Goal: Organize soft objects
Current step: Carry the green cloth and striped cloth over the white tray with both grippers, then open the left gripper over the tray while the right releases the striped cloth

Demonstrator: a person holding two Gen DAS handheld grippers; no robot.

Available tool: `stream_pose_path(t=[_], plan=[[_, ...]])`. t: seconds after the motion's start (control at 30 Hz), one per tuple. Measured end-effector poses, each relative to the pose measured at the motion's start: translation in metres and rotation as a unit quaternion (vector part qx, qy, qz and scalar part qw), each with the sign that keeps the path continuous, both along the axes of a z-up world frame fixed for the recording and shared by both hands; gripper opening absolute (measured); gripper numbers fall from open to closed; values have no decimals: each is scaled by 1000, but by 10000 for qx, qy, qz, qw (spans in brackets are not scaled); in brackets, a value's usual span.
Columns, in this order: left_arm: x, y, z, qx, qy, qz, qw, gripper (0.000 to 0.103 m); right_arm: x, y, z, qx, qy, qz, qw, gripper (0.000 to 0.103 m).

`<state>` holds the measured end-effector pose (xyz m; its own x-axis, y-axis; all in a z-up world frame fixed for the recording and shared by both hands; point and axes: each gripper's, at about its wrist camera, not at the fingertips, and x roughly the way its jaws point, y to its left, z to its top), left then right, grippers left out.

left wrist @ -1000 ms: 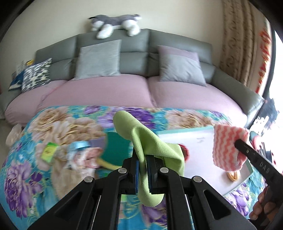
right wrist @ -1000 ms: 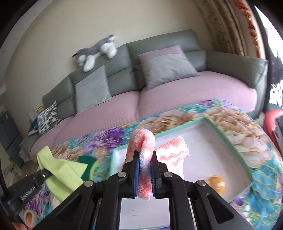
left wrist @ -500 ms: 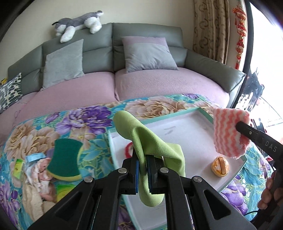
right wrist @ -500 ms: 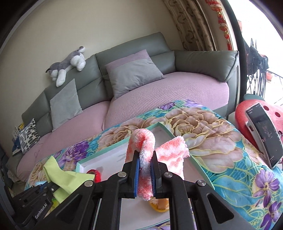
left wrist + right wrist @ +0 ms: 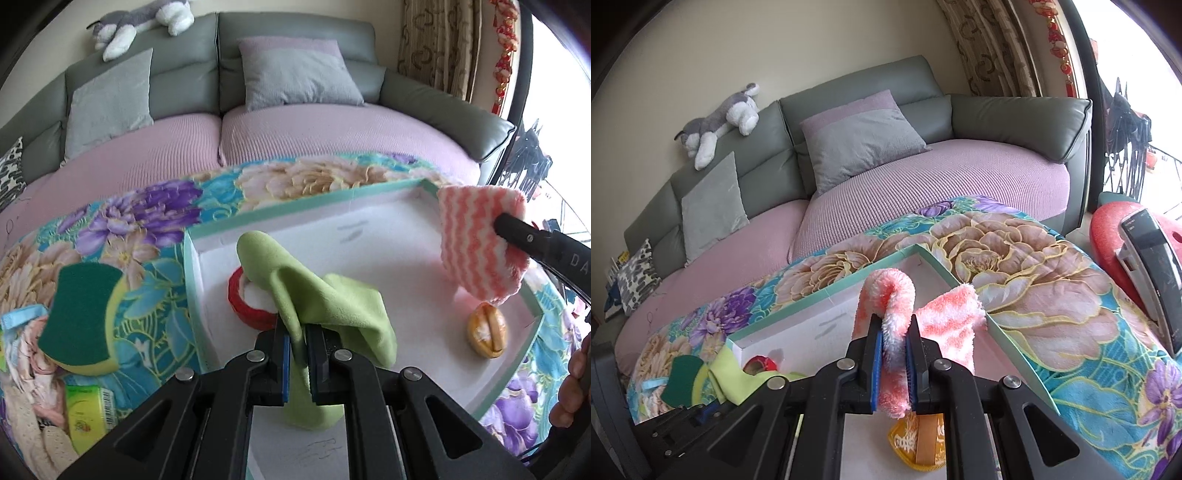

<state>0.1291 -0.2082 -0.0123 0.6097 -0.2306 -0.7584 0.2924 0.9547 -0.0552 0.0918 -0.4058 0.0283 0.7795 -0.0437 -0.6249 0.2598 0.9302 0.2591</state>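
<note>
My left gripper [image 5: 297, 360] is shut on a light green cloth [image 5: 332, 306], held over the left part of a white tray with a teal rim [image 5: 295, 205]. My right gripper [image 5: 894, 363] is shut on a pink and white fluffy cloth [image 5: 945, 325], held over the tray's right side; that cloth also shows in the left wrist view [image 5: 476, 240]. In the tray lie a red ring [image 5: 242, 299] and an orange pad [image 5: 485, 334]. The green cloth also shows in the right wrist view [image 5: 729, 376].
The tray sits on a floral blanket [image 5: 122, 229]. Left of the tray lie a green and yellow sponge [image 5: 81, 317], a green packet [image 5: 88, 410] and pale knitted items [image 5: 26, 424]. A grey and pink sofa [image 5: 295, 122] stands behind. A phone [image 5: 1152, 258] stands on a red stool at right.
Both grippers have moved right and down over the tray with their cloths still gripped. The tray now fills more of both views.
</note>
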Motion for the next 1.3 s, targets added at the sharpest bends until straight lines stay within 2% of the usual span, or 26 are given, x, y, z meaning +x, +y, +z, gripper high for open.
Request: stream_pose_path(t=[0.17,0.53,0.57,0.6,0.63,0.7,0.77,0.8,0.97,1.03,1.1,1.3], plan=[[7,4,-14,76,251,117,9996,8,12,5,-16,-69,281,45,9996,14],[13,8,-23,-2,396,142,9991,9,21,15,-30,-250,669,176,9973,16],[13,8,-23,5,411,136,9991,9,21,17,-29,-288,681,182,9971,19],[13,8,-22,1,436,133,9990,9,21,17,-27,-334,685,168,9969,31],[13,8,-22,-7,469,130,9988,9,20,18,-26,-373,708,144,9967,52],[13,9,-22,5,544,113,9985,11,19,18,-25,-401,731,139,9964,68],[12,10,-21,70,608,97,9981,23,19,19,-24,-405,785,160,9960,68],[12,11,-20,101,649,101,9978,38,19,19,-23,-424,806,167,9957,68],[5,13,-11,-171,747,-111,9970,61,16,26,-18,-615,844,226,9943,85],[0,10,-7,28,668,-161,9976,77,15,28,-16,-676,849,255,9938,92],[-3,7,-3,114,603,-200,9979,79,14,29,-15,-707,865,258,9934,103],[-6,21,13,-36,447,-10,9990,87,10,31,-11,-789,916,257,9923,103]])
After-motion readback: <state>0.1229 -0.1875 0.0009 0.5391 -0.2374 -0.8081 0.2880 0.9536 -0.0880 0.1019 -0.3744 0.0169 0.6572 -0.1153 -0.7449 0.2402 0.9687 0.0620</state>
